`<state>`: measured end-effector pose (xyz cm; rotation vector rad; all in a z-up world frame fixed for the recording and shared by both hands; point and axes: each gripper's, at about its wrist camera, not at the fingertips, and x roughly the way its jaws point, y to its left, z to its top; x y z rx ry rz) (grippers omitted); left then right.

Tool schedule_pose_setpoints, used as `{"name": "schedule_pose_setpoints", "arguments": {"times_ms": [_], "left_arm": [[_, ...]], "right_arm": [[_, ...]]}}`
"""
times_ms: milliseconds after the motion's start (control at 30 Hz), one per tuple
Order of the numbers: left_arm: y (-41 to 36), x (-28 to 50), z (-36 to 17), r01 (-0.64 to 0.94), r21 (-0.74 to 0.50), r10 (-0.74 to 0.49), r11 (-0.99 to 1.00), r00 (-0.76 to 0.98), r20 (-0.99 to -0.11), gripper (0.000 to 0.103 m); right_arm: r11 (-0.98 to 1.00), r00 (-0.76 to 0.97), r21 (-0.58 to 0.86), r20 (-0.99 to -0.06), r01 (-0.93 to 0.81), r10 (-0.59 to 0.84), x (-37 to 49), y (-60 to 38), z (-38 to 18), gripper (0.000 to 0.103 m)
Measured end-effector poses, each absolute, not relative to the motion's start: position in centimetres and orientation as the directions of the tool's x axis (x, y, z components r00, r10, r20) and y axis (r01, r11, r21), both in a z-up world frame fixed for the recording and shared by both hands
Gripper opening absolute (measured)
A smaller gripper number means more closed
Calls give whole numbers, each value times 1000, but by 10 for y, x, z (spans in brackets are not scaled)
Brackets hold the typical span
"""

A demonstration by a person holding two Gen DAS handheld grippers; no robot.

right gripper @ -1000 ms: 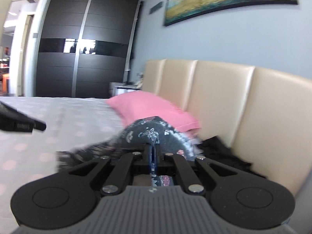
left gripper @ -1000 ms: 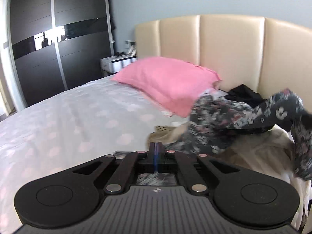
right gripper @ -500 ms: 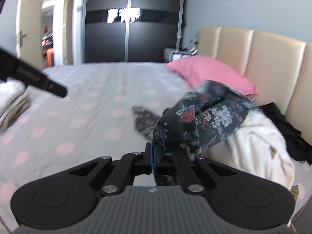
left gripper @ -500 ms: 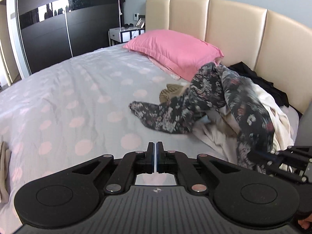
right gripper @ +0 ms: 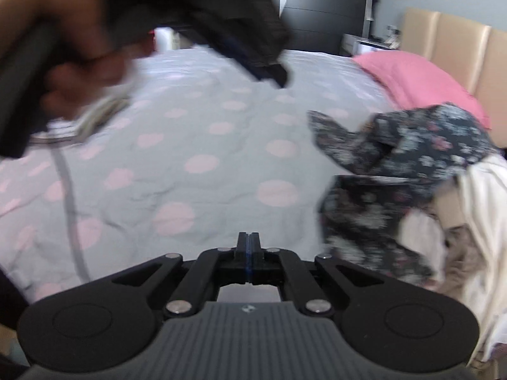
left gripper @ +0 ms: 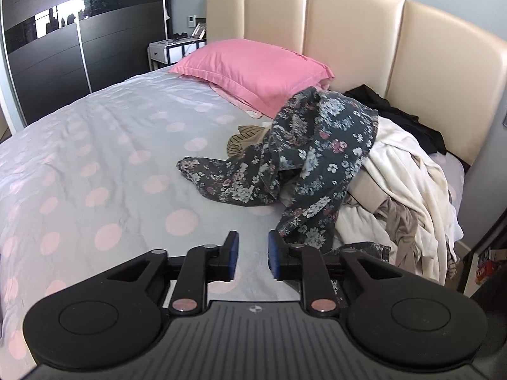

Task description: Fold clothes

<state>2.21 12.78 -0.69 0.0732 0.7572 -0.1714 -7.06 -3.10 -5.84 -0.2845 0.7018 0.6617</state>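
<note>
Left claw: my left gripper (left gripper: 252, 255) hangs low over the bedspread (left gripper: 95, 145) with its blue pads apart and nothing between them.
Right claw: my right gripper (right gripper: 249, 253) has its pads pressed together; I see no cloth caught in them.
Task thing: the dark floral garment (left gripper: 313, 145) lies ahead and to the right of my left claw, draped over the clothes heap, one end trailing onto the spread. Its lowest fold hangs just beside my left claw's right pad; I cannot tell if they touch. From my right claw it sits ahead-right, blurred (right gripper: 408, 164).
Around it: a cream garment (left gripper: 408, 171) and a beige one (left gripper: 402, 221) lie under and right of the floral piece, a black one (left gripper: 396, 110) behind it against the headboard (left gripper: 348, 41), a striped tan bit (left gripper: 244, 139) at its left.
In the way: in the right wrist view, my left hand (right gripper: 73, 47) and its gripper (right gripper: 253, 47) loom close at upper left, blurred.
Open room: ahead and left of both claws the dotted spread is bare as far as the wardrobe (left gripper: 79, 41).
Edges: the bed's side drops away right of the heap.
Counts: one pink pillow (left gripper: 253, 69), one floral garment, one nightstand (left gripper: 171, 50), two claws.
</note>
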Motion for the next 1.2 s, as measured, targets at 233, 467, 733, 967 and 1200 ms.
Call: {"name": "schedule_pose_setpoints", "arguments": {"times_ms": [233,467,733,967,1200], "left_arm": [[106,37,-30,226,18,-146,974,686,-712,48],[83,62,-64,269,35,-152,962,642,-752,57],[78,103,-116,264,32,-130,964,574,-809,57],[83,132,-151,241,-5,-135,971,529,-838,52],[104,127,-139,192,3,-110,981,572,-813,8]], "right_arm": [[860,646,-53,-684,-507,338,-5,-88,-42,5],[938,711,-17,-658,-346,250,68,-143,-26,34],[971,739,167,-629,-174,240,161,-194,-25,43],[951,753,310,-620,-24,221,240,-227,-39,43],[936,752,351,-618,2,229,275,-233,-54,33]]}}
